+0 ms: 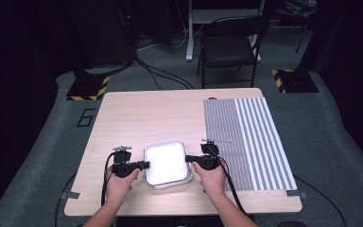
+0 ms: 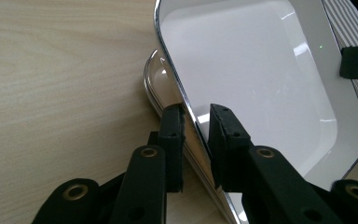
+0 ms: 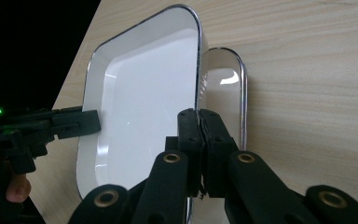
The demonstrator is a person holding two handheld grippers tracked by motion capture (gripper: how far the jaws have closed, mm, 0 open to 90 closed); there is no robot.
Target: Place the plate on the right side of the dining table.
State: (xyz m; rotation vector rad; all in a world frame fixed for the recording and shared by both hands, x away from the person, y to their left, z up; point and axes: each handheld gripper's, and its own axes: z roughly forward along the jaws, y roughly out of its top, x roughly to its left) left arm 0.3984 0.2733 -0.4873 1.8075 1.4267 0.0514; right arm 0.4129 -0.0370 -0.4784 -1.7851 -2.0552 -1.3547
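A white tray (image 1: 165, 161) with a chrome rim lies over a second shiny tray (image 1: 172, 184) near the table's front edge. The lower tray (image 2: 156, 81) peeks out beside the upper one (image 2: 261, 79). My left gripper (image 1: 144, 165) is at the tray's left edge. Its jaws (image 2: 196, 126) straddle the rim with a gap showing, so it is open. My right gripper (image 1: 189, 160) is at the right edge, and its jaws (image 3: 199, 122) are pressed together on the upper tray's (image 3: 144, 93) rim. The lower tray (image 3: 228, 88) shows to the right there.
A grey-and-white striped mat (image 1: 248, 142) covers the right part of the wooden table (image 1: 137, 113). A black folding chair (image 1: 229, 45) stands beyond the far edge, with cables on the floor. The person's hands hold both grippers from the near side.
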